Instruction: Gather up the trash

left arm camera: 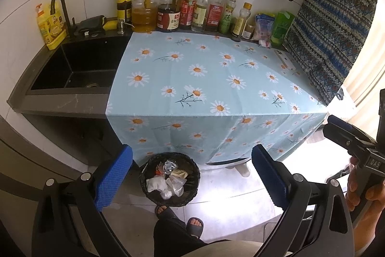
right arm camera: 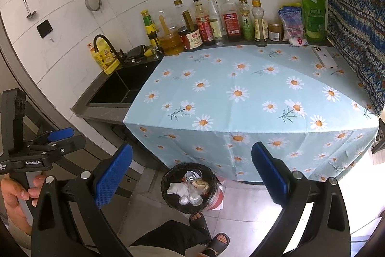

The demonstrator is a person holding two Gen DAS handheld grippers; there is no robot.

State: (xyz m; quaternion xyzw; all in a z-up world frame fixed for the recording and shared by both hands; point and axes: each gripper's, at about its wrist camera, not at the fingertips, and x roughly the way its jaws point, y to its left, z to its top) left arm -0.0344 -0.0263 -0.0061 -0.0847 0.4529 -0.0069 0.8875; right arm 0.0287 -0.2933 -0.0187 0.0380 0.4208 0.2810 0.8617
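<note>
A black mesh trash bin (left arm camera: 192, 166) stands on the floor in front of the counter and holds crumpled paper, plastic and foil; it also shows in the right wrist view (right arm camera: 166, 178). My left gripper (left arm camera: 191, 176) is open and empty, held above the bin. My right gripper (right arm camera: 191, 175) is open and empty too, also above the bin. The right gripper shows at the right edge of the left wrist view (left arm camera: 336, 127), and the left gripper at the left edge of the right wrist view (right arm camera: 65, 136). The daisy-print cloth (left arm camera: 204, 78) on the counter bears no loose trash.
A row of sauce and oil bottles (left arm camera: 190, 9) and packets (left arm camera: 281, 28) lines the back wall. A white phone (right arm camera: 324, 57) lies at the cloth's back right. A black sink (left arm camera: 79, 66) with a faucet is on the left. The person's sandalled feet (left arm camera: 178, 216) stand by the bin.
</note>
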